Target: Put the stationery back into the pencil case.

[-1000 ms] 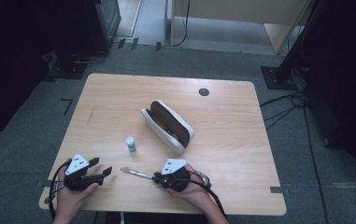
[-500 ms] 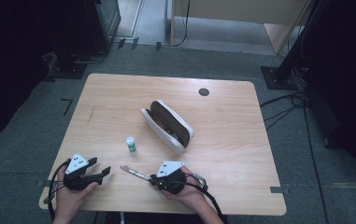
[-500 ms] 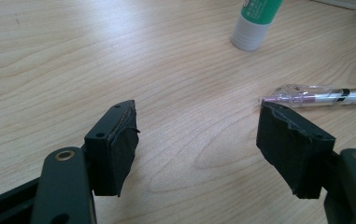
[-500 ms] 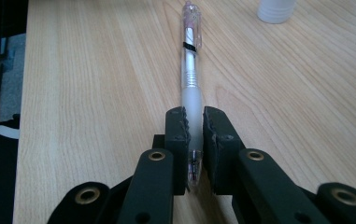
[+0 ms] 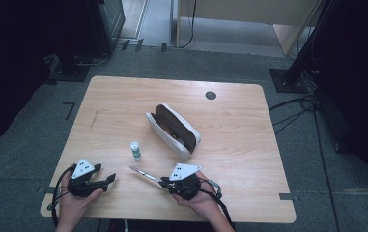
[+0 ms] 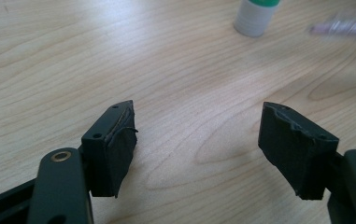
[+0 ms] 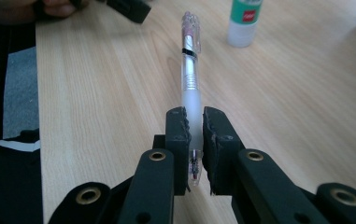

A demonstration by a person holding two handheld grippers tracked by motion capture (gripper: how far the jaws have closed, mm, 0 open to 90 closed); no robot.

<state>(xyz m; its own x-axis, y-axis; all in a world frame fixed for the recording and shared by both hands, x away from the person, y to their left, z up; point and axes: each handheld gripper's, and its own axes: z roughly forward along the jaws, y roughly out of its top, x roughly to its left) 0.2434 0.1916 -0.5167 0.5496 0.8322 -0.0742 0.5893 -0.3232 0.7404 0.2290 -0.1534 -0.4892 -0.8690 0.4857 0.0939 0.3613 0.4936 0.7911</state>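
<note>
Left gripper [image 5: 105,182]: jaws apart over bare table [image 5: 249,145], nothing between them; it sits at the near left edge, well apart from the pen.
Glue stick [image 5: 134,150]: upright, just beyond the pen's far tip, between the two grippers and the pouch.
Pen [image 5: 143,174]: clamped at one end in the right gripper, near the front edge of the table and apparently just clear of the wood, though the high view is too coarse to be sure.
Pen axis [image 7: 190,70]: runs straight out along the jaws; clip end points away from the hand, toward the left gripper, writing tip back between the pads.
Right gripper [image 5: 164,181]: clenched on the pen's frosted grip section.
Pouch [image 5: 173,124]: open, lying diagonally at mid-table, likely destination.
Doing it well: keep the squeeze firm, lift clear of the glue stick, then turn the pen to match the pouch's long slot before lowering.
</note>
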